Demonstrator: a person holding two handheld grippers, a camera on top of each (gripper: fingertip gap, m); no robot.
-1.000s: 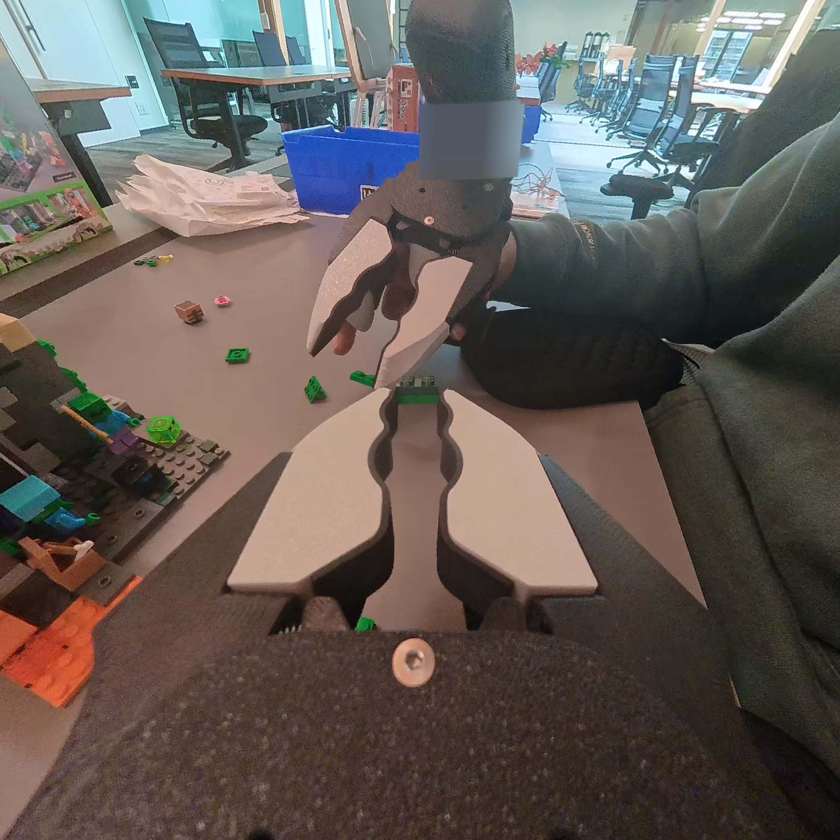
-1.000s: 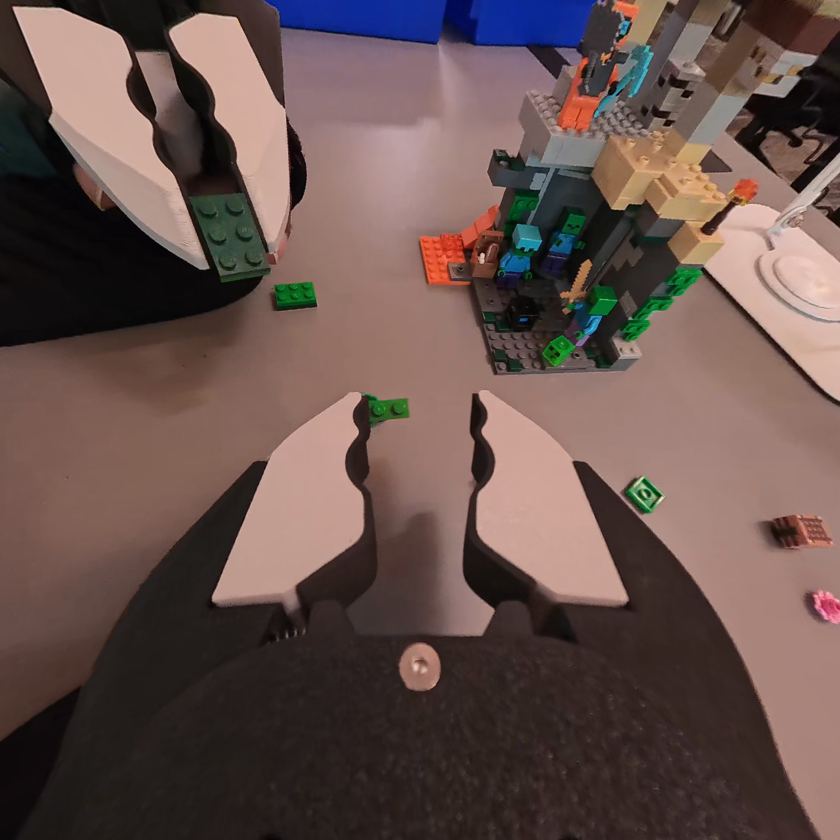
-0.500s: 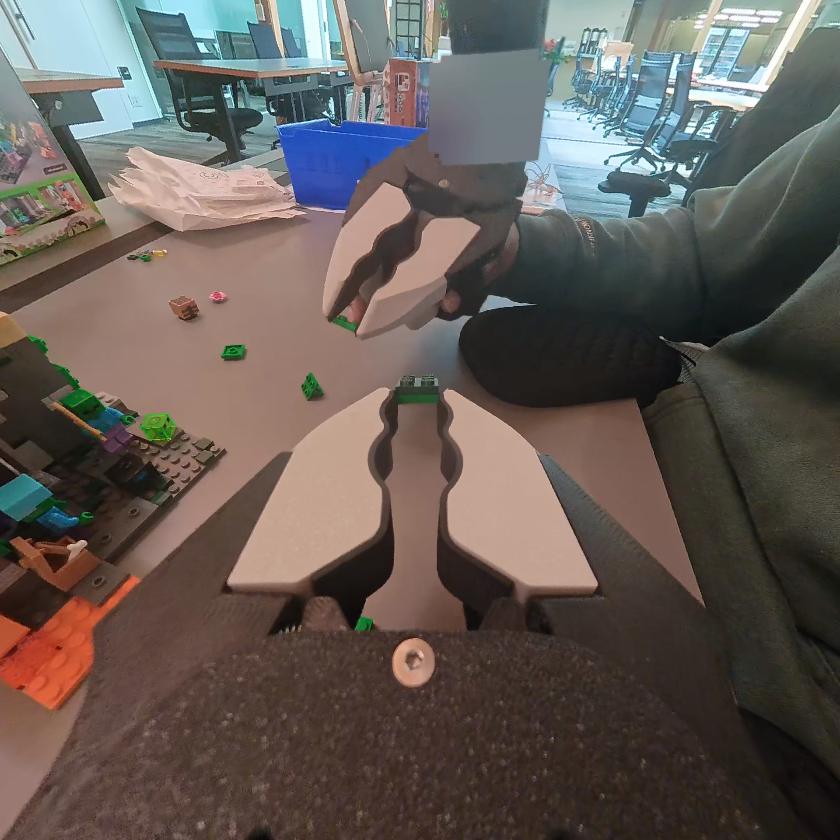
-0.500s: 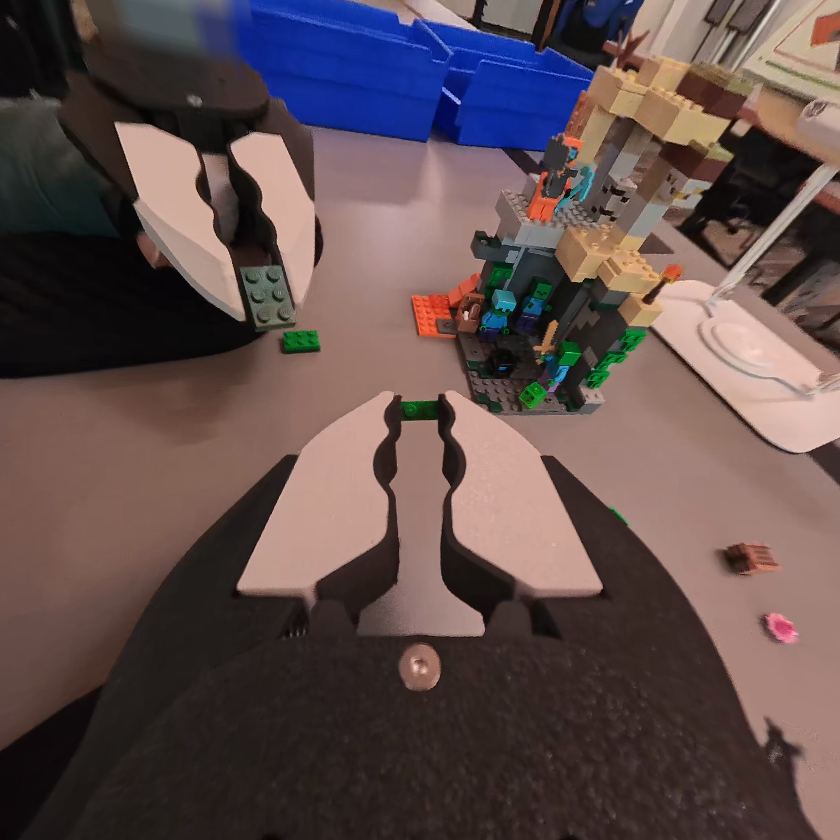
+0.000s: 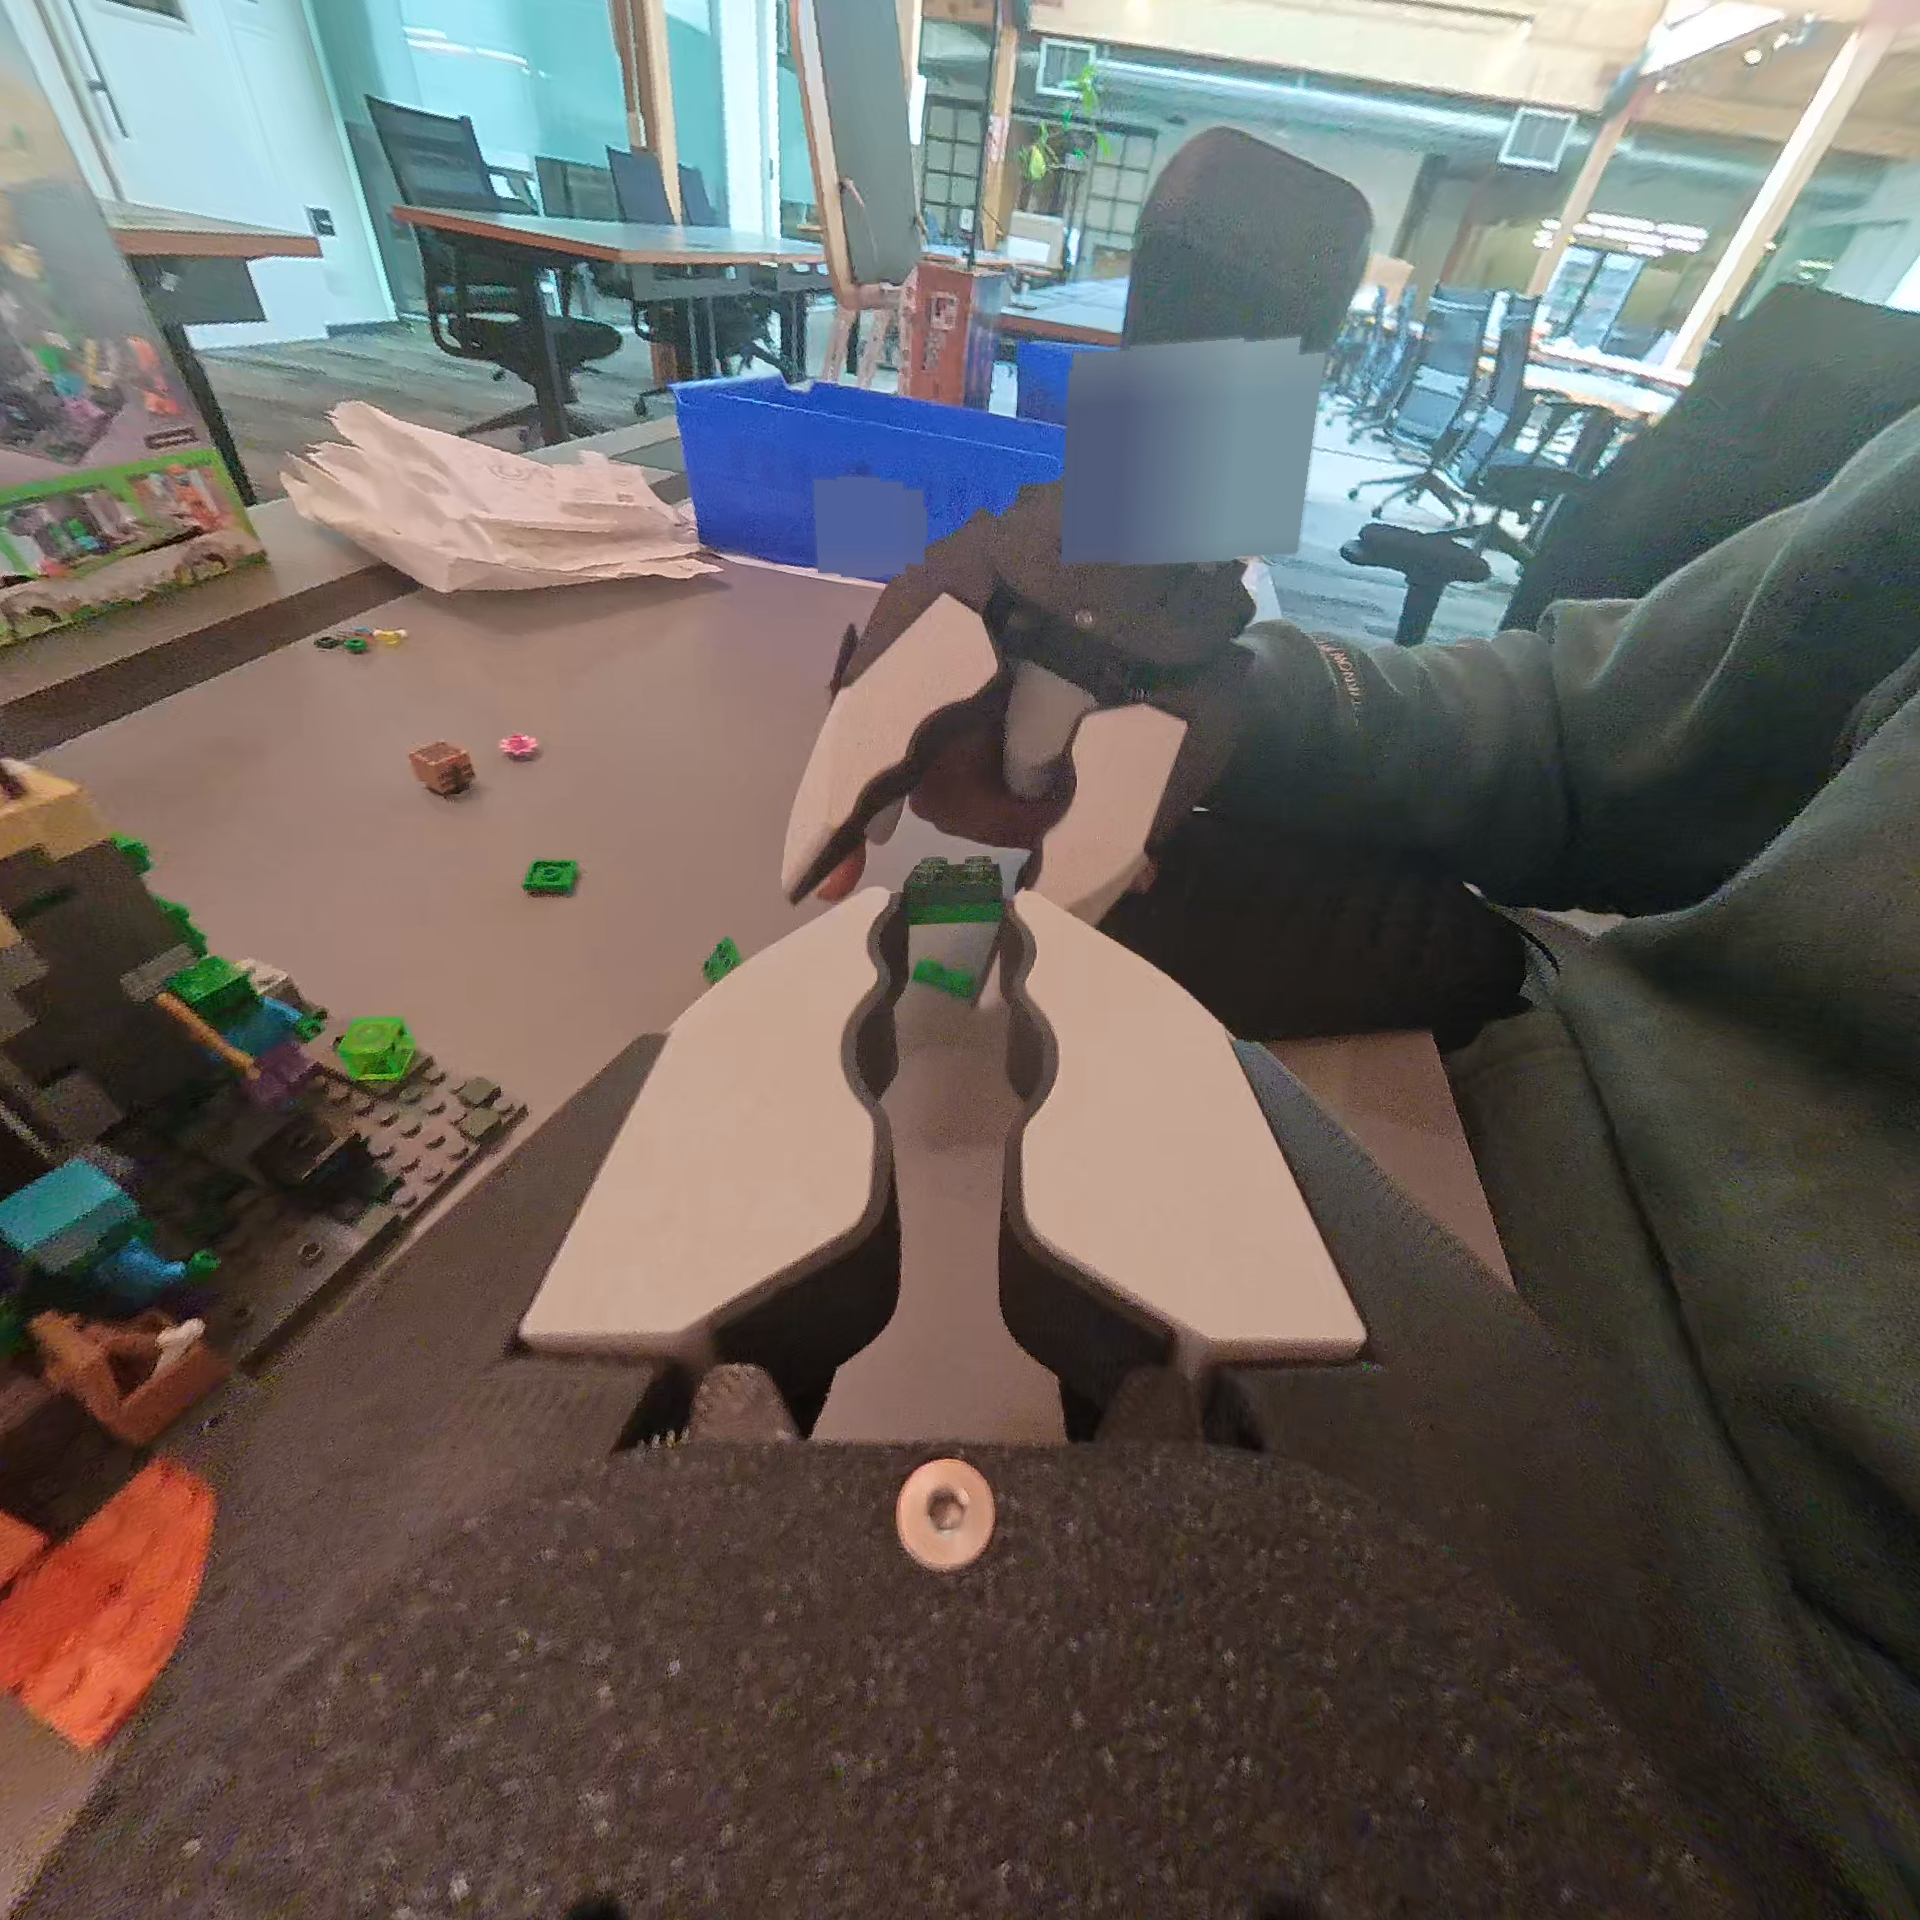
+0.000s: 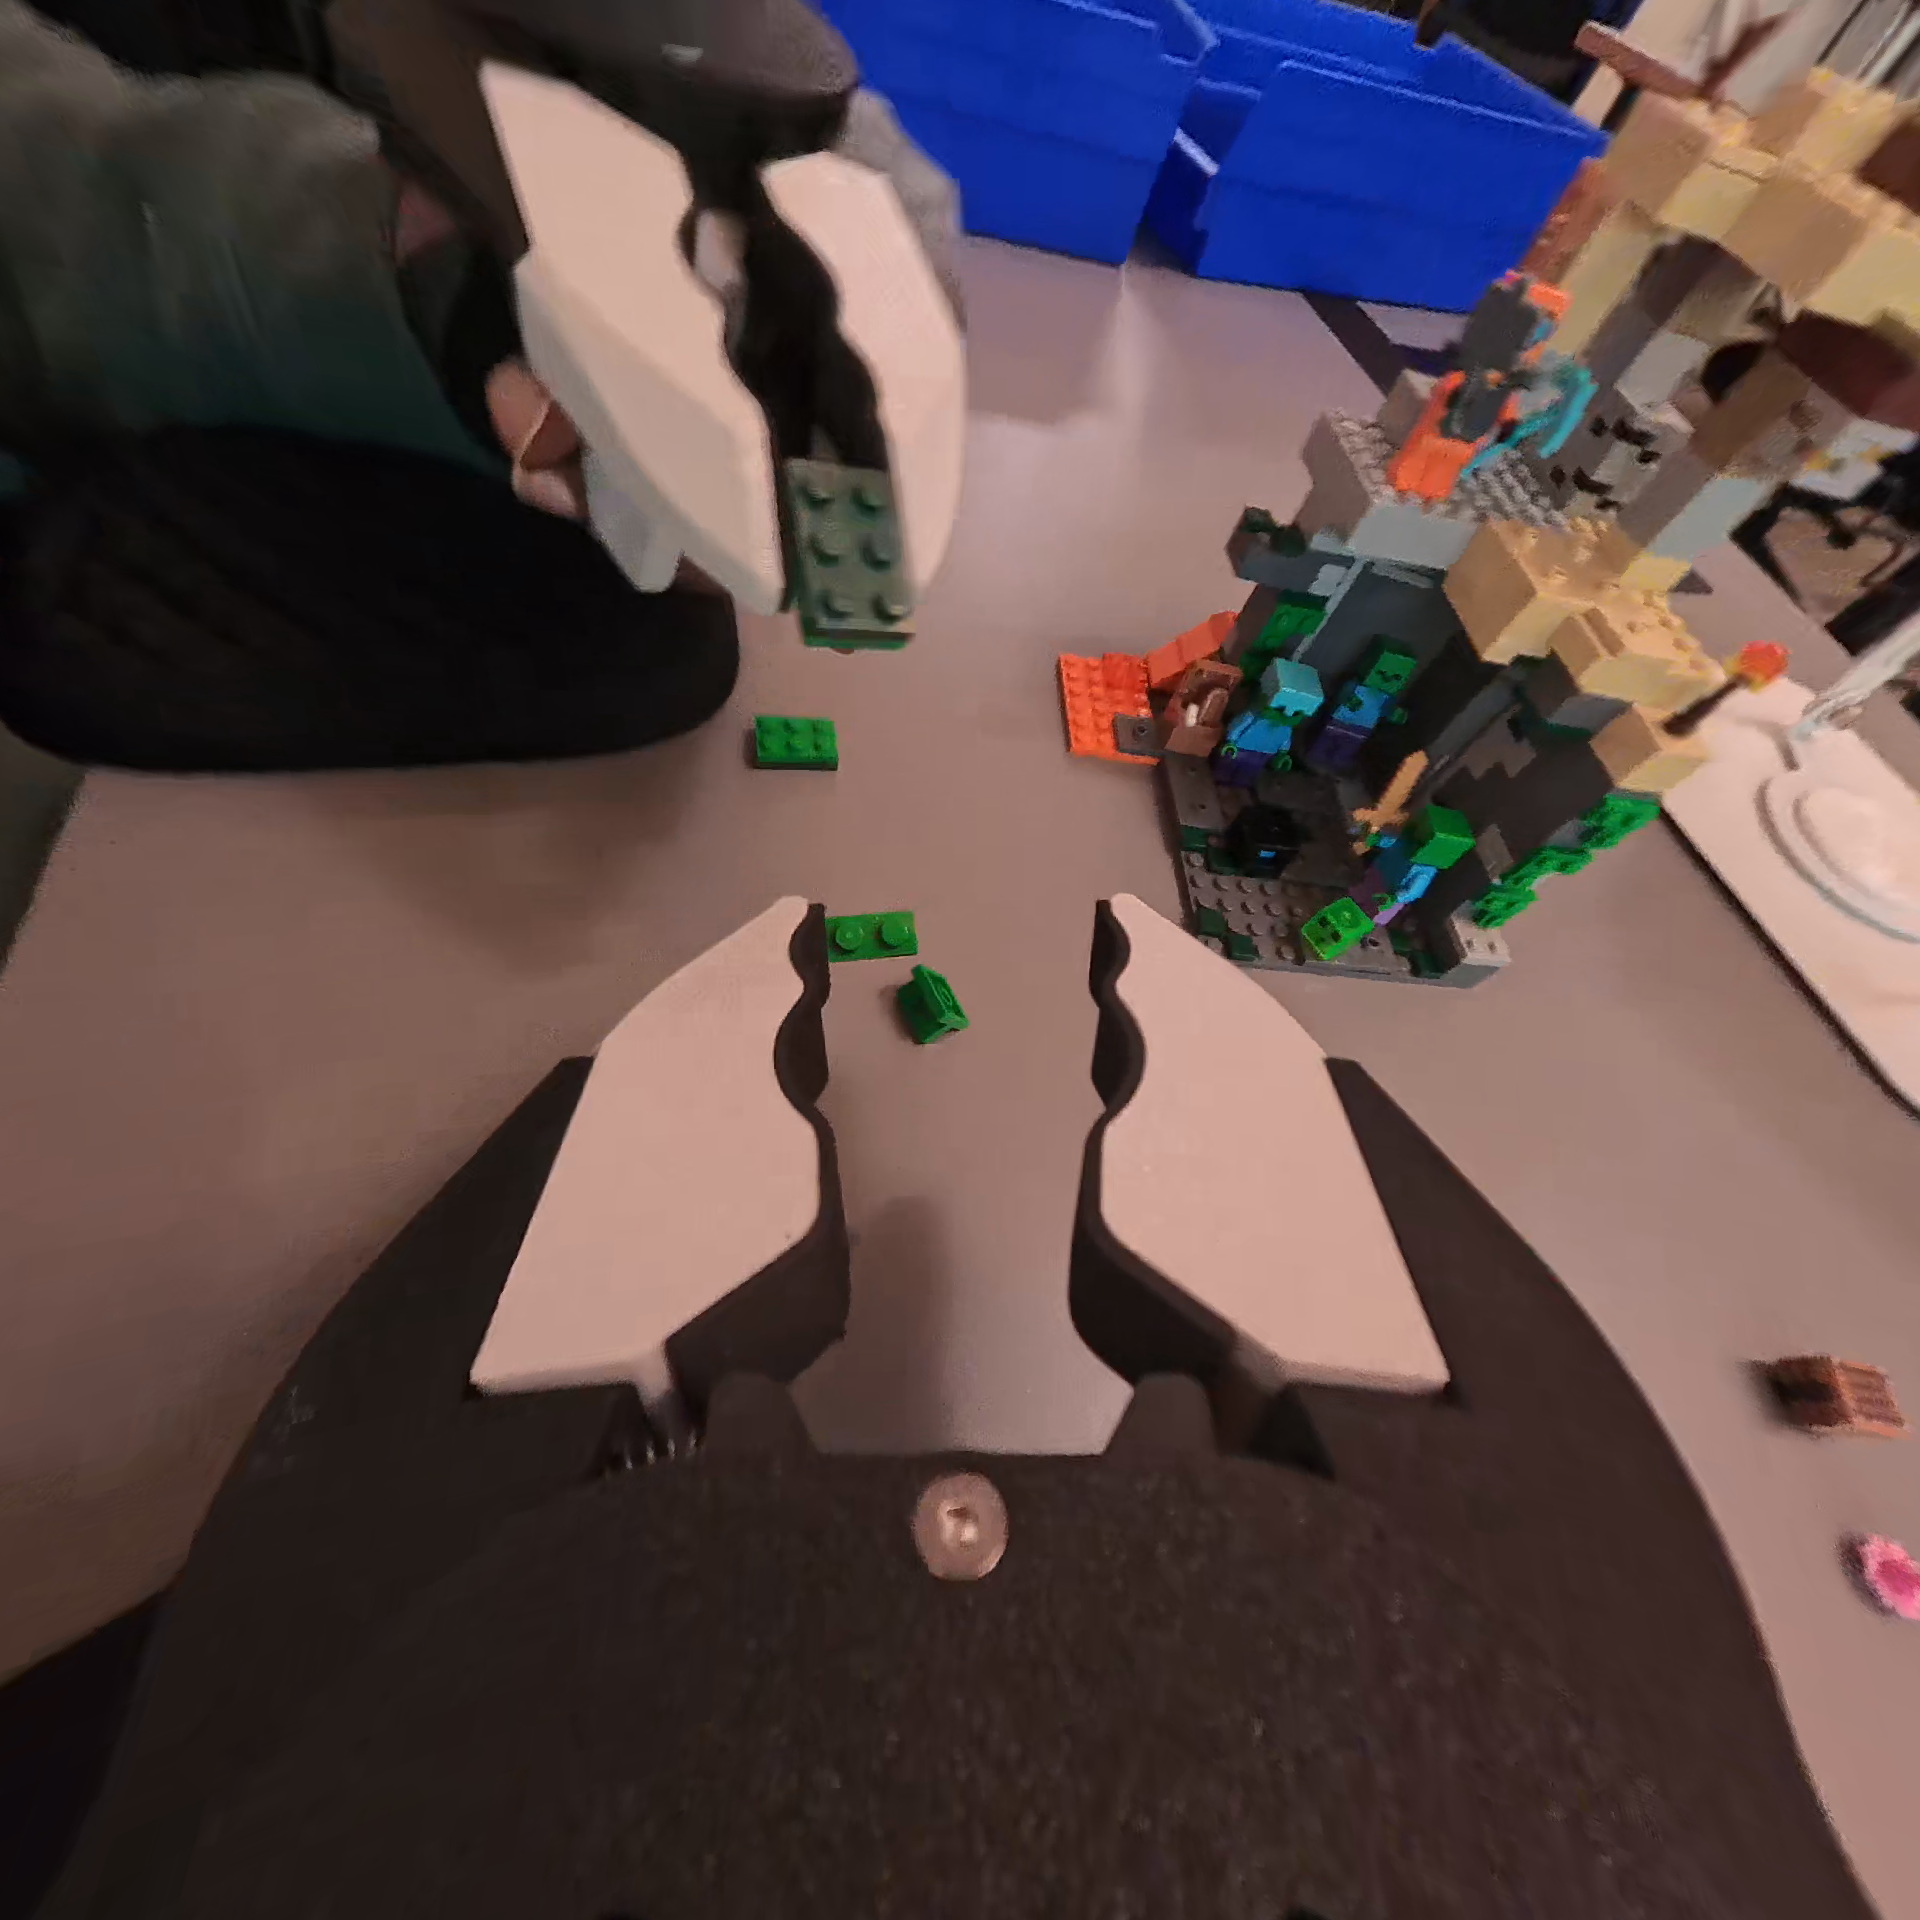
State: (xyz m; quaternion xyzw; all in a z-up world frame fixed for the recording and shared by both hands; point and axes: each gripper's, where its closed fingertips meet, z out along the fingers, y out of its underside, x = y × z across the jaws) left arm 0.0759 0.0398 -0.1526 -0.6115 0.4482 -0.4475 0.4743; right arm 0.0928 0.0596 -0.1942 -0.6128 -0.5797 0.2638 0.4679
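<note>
My left gripper (image 5: 951, 914) is shut on a dark green plate with a bright green layer under it (image 5: 953, 894), held above the grey table (image 5: 623, 748). It also shows in the right wrist view (image 6: 844, 592), gripping that plate (image 6: 847, 551). My right gripper (image 6: 956, 920) is open and empty, low over the table. A small green plate (image 6: 871, 935) lies by its left fingertip and a tilted green piece (image 6: 932, 1006) lies between its fingers. In the left wrist view its fingers (image 5: 894, 727) hang spread just beyond the held plate.
A larger green plate (image 6: 795, 743) lies on the table under the left gripper. A tall brick-built model (image 6: 1455, 675) on a grey baseplate stands at the right, with an orange plate (image 6: 1101, 696). Blue bins (image 6: 1299, 177), paper bags (image 5: 478, 509), a green tile (image 5: 551, 878), a brown block (image 6: 1834, 1392). Across from one pair of fingers to the other is roughly 5 cm.
My right gripper, shut on the small green plate half a second ago, has opened and dropped lower; the plate lies on the table. The left gripper still holds its plate, now closer.
</note>
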